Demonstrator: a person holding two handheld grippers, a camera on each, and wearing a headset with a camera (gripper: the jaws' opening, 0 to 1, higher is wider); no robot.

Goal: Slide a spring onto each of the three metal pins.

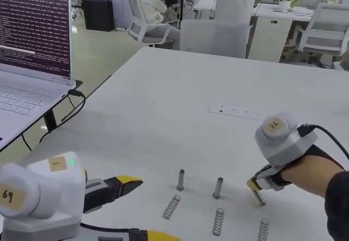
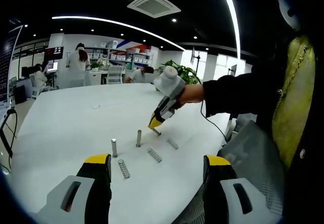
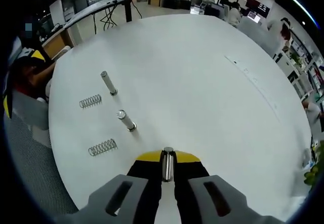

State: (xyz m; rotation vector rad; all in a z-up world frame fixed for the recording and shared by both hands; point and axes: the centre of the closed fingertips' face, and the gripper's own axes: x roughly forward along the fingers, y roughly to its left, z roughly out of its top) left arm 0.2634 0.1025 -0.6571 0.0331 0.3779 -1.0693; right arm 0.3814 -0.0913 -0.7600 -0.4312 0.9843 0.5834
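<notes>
Two metal pins stand upright on the white table (image 1: 180, 115), one at the left (image 1: 180, 180) and one at the middle (image 1: 218, 188). My right gripper (image 1: 255, 188) is shut on a third pin (image 1: 260, 197), whose tilted lower end is down at the table; this held pin (image 3: 167, 164) lies between the jaws. Three springs lie flat in front of the pins: left (image 1: 172, 206), middle (image 1: 218, 221), right (image 1: 264, 229). My left gripper (image 1: 146, 208) stands open beside the left spring, holding nothing. In the left gripper view both standing pins (image 2: 114, 147) (image 2: 138, 138) show beyond its jaws.
An open laptop (image 1: 32, 39) stands at the far left with a cable (image 1: 65, 115) hanging over the table edge. A white power strip (image 1: 237, 111) lies behind the pins. People sit on office chairs (image 1: 147, 28) beyond the table.
</notes>
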